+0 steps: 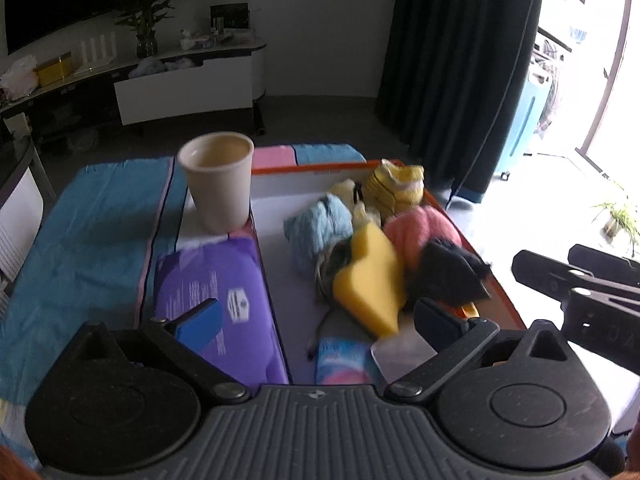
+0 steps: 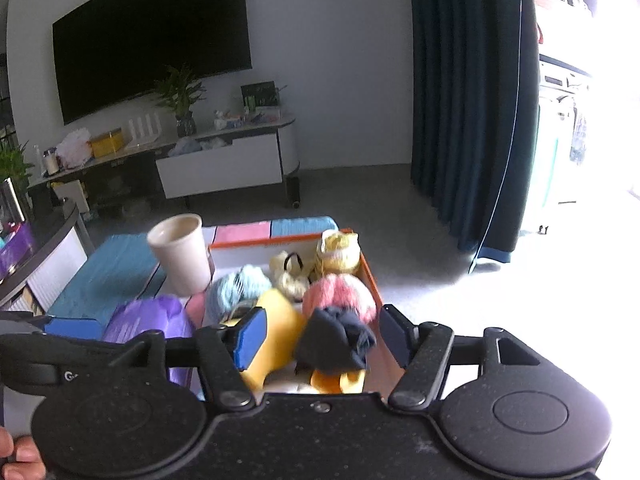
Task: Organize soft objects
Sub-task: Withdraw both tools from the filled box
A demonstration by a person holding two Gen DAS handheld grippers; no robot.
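Left wrist view is showing the left gripper hanging over an orange-rimmed white tray, its blue-padded fingers standing spread wide and pinching nothing. Soft things are lying heaped in the tray's right part: a yellow foam sponge nearest, a dark navy cloth just right of it, a fluffy pink pom behind the cloth, a light blue fuzzy bundle to the left, and a yellow knitted piece at the far end. A purple plastic wipes packet is lying left of the tray, with a beige paper cup standing upright beyond it on a blue cloth-covered table. Part of the right gripper's black frame is poking in at the right edge.

Right wrist view is showing the right gripper hovering just above the near end of the tray, fingers parted. The navy cloth and the sponge are sitting between the fingers, yet the pads are not pressing on either. The pink pom, blue bundle, knitted piece and cup are lying farther off. A hand is gripping the tool at the lower left.
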